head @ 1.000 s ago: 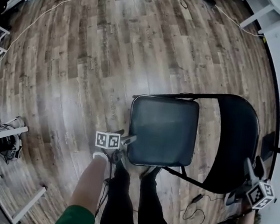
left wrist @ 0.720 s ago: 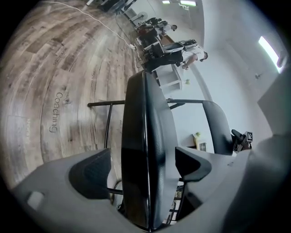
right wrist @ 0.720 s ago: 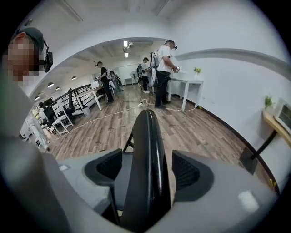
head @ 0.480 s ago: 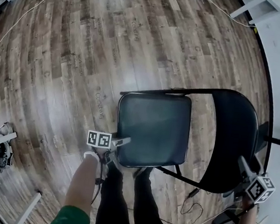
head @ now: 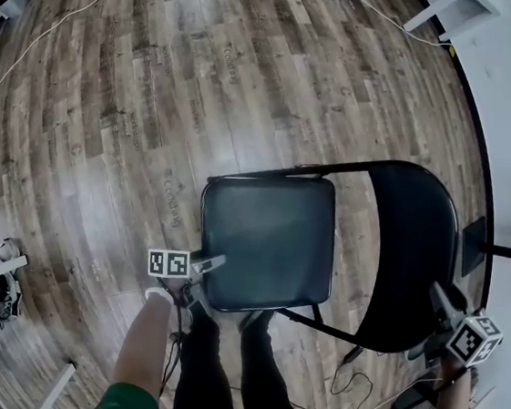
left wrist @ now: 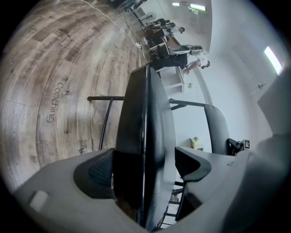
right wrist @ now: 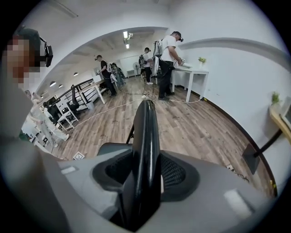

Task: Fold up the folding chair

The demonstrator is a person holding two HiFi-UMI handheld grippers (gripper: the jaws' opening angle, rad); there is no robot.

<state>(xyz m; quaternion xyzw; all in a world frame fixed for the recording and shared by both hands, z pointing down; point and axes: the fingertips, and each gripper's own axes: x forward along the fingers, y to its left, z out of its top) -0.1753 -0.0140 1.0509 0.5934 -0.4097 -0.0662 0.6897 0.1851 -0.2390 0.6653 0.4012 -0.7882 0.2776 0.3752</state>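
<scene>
A black folding chair stands unfolded on the wooden floor, with its padded seat (head: 269,242) in the middle and its curved backrest (head: 415,249) to the right. My left gripper (head: 208,262) is at the seat's near left corner. In the left gripper view the seat edge (left wrist: 145,113) fills the gap between that gripper's (left wrist: 144,166) jaws, both pads against it. My right gripper (head: 441,307) is on the backrest's near end. Its (right wrist: 145,170) jaws are closing on the backrest rim (right wrist: 145,132), with a pad touching each face.
The person's legs (head: 218,369) stand just behind the seat. Black cables (head: 354,384) trail on the floor near the chair's rear legs, and a white cable (head: 73,32) crosses far left. A black stand (head: 498,250) and the wall lie to the right. People and white desks (right wrist: 182,73) are farther off.
Both grippers have sunk a little onto the chair, the left at the seat corner and the right at the backrest. The chair stands unfolded as before.
</scene>
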